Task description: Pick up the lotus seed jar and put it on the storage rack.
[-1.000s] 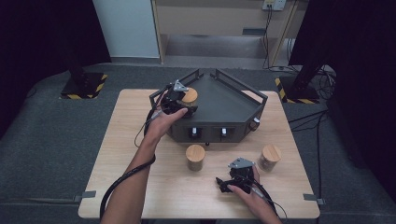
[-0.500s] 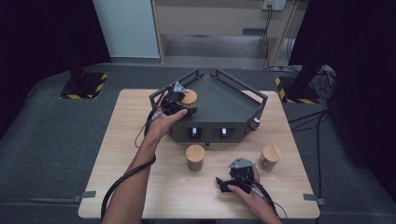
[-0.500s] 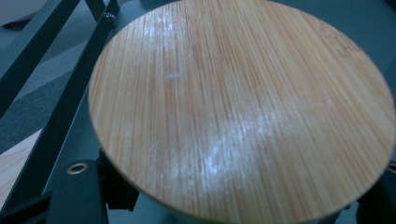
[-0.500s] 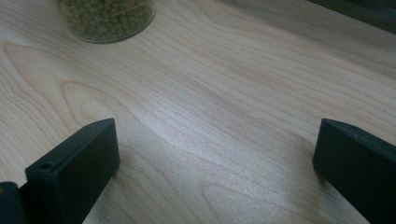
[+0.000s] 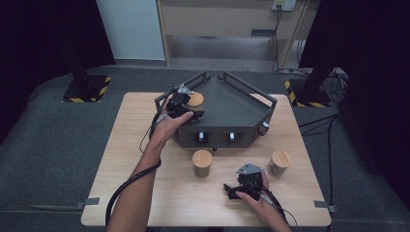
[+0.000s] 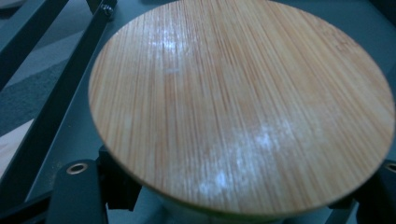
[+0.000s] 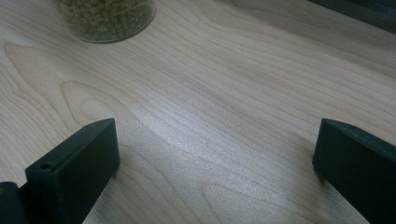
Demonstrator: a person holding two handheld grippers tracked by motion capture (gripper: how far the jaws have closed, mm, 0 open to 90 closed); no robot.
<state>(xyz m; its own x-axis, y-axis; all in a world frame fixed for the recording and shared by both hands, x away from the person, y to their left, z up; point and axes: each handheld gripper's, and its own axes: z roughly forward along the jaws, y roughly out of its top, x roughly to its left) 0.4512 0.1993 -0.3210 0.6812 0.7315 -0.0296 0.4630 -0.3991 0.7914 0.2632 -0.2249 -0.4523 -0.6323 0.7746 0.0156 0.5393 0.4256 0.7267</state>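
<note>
A glass jar with a round bamboo lid (image 5: 196, 100) hangs over the left part of the dark angular tray (image 5: 241, 104), with my left gripper (image 5: 192, 110) shut on it. In the left gripper view the lid (image 6: 243, 102) is very close, and the black fingers (image 6: 77, 191) clamp the jar's body just under it on both sides. My right gripper (image 5: 228, 192) rests low on the wooden table near the front edge, pointing left. Its jaws (image 7: 215, 158) stand wide open with only bare table between them.
Two more bamboo-lidded jars stand on the table in front of the tray, one in the middle (image 5: 202, 162) and one to the right (image 5: 280, 162). A jar of green beans (image 7: 107, 16) stands just ahead of the right gripper. The tray has raised walls.
</note>
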